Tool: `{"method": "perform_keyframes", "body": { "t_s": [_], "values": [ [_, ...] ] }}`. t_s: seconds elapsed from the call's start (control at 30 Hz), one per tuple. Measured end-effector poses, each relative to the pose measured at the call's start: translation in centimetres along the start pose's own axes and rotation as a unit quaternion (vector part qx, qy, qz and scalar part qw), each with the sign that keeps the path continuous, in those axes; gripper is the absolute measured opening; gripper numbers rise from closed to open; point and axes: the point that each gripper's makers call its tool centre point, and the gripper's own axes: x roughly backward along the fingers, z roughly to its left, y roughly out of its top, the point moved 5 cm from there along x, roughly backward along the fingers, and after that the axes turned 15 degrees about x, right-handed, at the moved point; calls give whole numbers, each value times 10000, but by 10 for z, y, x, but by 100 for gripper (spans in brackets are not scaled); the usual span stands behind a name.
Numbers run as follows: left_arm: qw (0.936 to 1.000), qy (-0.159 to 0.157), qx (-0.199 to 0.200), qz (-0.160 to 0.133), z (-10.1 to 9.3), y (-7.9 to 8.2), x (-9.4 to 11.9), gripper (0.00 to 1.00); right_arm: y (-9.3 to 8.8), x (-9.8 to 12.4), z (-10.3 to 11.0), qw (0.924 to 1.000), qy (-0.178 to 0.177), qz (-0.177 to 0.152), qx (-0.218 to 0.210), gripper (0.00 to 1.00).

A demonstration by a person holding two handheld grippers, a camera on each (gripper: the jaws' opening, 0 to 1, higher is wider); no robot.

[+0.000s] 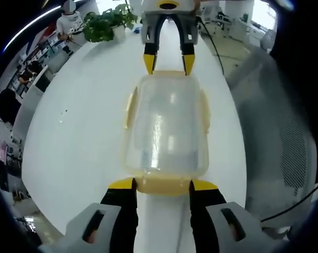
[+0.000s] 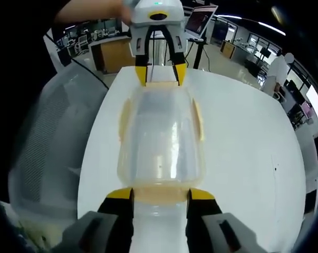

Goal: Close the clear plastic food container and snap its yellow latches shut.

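Both tongs, left [image 1: 162,184] and right [image 2: 161,194], seemingly straddle the container's [image 1: 166,124] end latches, spread wide.

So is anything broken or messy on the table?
Nothing stands out. The clear container sits flat on the white table with its lid on, no cracks or spills showing. The left gripper and right gripper sit at opposite ends of it, by the yellow end latches.
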Motion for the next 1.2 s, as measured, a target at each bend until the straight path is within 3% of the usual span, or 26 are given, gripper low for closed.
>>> {"method": "perform_keyframes", "body": {
  "t_s": [0.87,1.2],
  "values": [
    [9999,-155,-16,-66,-8,25,-19,35,-27,11,9,9998,-12,198,-56,36],
    [9997,-219,122,-14,-7,26,-26,35,-33,8,7,9997,40,247,-11,36]
  ]
}}
